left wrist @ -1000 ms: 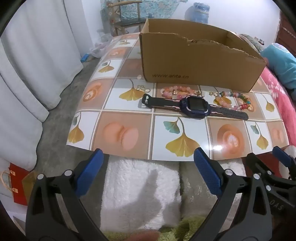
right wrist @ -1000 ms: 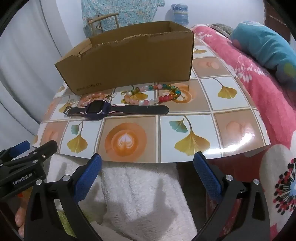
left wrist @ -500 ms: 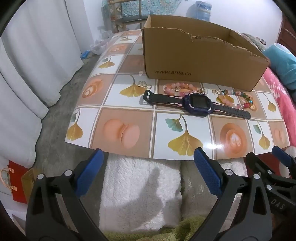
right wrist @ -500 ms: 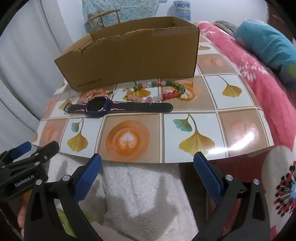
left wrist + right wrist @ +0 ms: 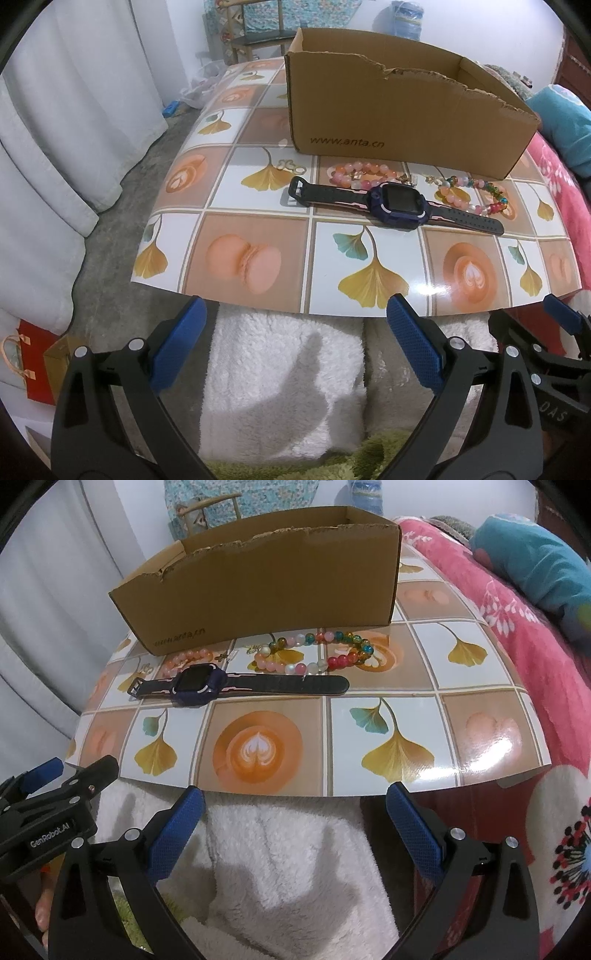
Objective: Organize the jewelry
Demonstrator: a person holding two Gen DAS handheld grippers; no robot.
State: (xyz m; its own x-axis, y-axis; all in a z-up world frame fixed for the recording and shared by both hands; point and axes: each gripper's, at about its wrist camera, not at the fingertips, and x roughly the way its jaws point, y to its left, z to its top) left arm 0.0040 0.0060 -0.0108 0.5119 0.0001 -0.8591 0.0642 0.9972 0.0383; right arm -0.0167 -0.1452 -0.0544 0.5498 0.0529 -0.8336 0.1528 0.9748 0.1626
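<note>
A dark blue smartwatch (image 5: 397, 204) (image 5: 199, 685) lies flat on the patterned tabletop (image 5: 258, 258) (image 5: 402, 734). Behind it rest a pink bead bracelet (image 5: 360, 173) (image 5: 186, 660), a multicoloured bead bracelet (image 5: 471, 194) (image 5: 317, 651) and a small gold trinket (image 5: 291, 167) (image 5: 146, 668). An open cardboard box (image 5: 399, 122) (image 5: 266, 583) stands at the back; its inside is hidden. My left gripper (image 5: 295, 343) hangs open over white fleece just short of the table's front edge. My right gripper (image 5: 295, 823) is open too, beside the left one.
White fleece fabric (image 5: 280, 384) lies below both grippers. A pink floral blanket (image 5: 517, 620) and a teal pillow (image 5: 532, 561) lie to the right of the table. White curtains (image 5: 55, 129) hang at the left, with a red bag (image 5: 33, 358) on the floor.
Both grippers have edged forward and up toward the table, so the table and box look closer. Nothing on the table has moved. Both stay open.
</note>
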